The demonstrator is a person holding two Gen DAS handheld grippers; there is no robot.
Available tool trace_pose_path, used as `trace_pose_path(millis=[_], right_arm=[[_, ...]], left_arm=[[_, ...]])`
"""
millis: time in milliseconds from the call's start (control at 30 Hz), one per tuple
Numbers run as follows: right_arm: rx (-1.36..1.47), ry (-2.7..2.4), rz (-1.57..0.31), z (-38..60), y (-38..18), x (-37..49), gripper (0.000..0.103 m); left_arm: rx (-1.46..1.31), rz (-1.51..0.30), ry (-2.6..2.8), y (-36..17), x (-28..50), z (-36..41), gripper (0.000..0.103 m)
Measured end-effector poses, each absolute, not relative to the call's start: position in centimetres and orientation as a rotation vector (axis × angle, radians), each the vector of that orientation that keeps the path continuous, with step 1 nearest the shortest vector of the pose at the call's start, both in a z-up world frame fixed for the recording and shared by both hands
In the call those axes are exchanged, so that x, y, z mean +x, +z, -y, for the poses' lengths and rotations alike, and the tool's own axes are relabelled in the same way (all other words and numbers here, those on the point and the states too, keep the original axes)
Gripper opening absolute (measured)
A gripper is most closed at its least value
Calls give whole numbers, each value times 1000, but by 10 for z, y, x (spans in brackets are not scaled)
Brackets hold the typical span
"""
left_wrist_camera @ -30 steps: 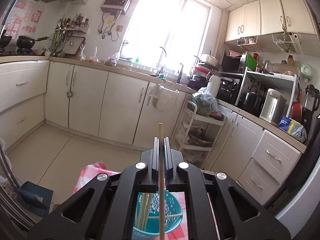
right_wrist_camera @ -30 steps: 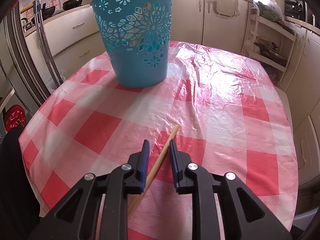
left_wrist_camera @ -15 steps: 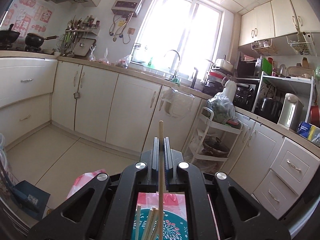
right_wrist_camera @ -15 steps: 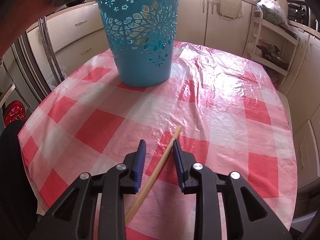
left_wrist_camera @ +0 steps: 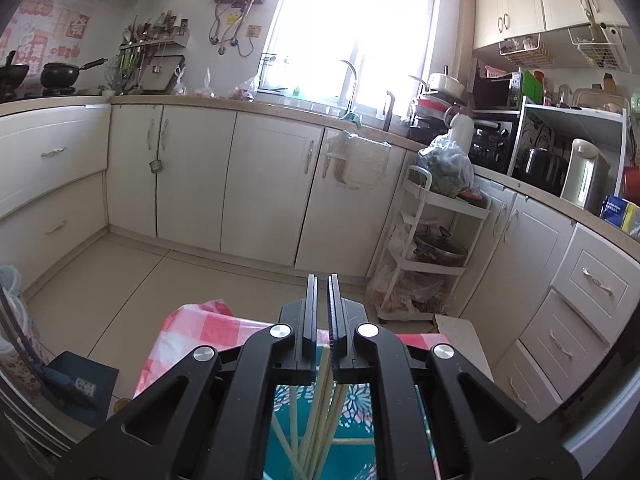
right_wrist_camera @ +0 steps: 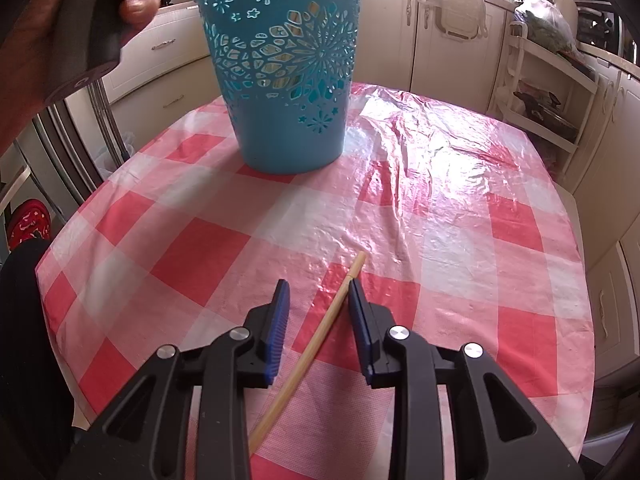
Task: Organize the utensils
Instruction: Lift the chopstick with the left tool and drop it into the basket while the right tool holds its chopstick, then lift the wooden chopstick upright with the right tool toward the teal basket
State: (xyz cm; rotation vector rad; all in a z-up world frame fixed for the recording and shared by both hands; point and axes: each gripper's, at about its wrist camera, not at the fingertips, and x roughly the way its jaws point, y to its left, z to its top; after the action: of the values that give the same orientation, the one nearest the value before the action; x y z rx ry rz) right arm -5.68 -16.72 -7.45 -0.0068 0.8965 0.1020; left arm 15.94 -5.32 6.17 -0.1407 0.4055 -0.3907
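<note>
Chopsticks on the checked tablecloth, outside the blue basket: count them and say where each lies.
1. A single chopstick lies on the tablecloth between the open fingers of the right gripper, in front of the blue basket. Others may lie outside the view.

- The left black two-finger gripper point(left_wrist_camera: 322, 312) pointed over the far edge of a table, and its jaws stood almost together with only a thin gap; nothing was between the tips.
- Below the gripper, a teal plastic basket with white flower pattern point(left_wrist_camera: 356, 404) was seen from above.
- Several pale wooden chopsticks point(left_wrist_camera: 316, 412) stood leaning inside this basket.
- A red and white checked plastic tablecloth point(left_wrist_camera: 196, 328) covered the table under the basket.
- Behind, cream kitchen cabinets point(left_wrist_camera: 268, 184) ran along the wall under a bright window point(left_wrist_camera: 352, 28).
- A white three-level trolley point(left_wrist_camera: 432, 252) stood near the right cabinets, with a plastic bag of greens point(left_wrist_camera: 446, 168) on top.
</note>
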Motion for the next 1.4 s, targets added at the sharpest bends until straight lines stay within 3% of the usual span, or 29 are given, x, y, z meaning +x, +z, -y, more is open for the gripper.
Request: trace_pose_path(millis=[33,100,133,167,333,433,500,567,800,1167,1300,1400], right_arm=[[-2,105,-897,168,-74,-57,31],[12,117,-897,170,-74,-57,35],[25,122,-897,171,-74,-57,35],[45,125,-898,174,-73,-58,36],[119,124,-900,181,-72,-59,36],[43,97,-902,173,-72,-60,29],[-9,101,-911,172,-71,-60,11],[-42,121,-932,171,-69,-59,9],[-20,151,-1035,179,-68,-53,10],[31,214,-1041,169,-64,-46,8],[15,198,-1068,168,-69,-44,25],[-27,191,-1048,162,-70,-48,25]], left_arm=[[-132,-405,-384,61,152,49,13],[-129,-396,-348,60,135,35,36],[-135,-386,-323,60,125,26,53],[-144,-369,-289,58,114,15,62],[-121,-411,-177,25,77,-28,81],[-95,-552,-140,-18,75,-46,82],[-84,-643,-131,-44,78,-52,82],[-61,-714,-143,-63,84,-50,82],[28,-766,-175,-90,86,-35,88],[96,-810,-187,-104,86,-13,91],[96,-814,-185,-104,87,-11,91],[79,-820,-185,-105,89,-13,91]])
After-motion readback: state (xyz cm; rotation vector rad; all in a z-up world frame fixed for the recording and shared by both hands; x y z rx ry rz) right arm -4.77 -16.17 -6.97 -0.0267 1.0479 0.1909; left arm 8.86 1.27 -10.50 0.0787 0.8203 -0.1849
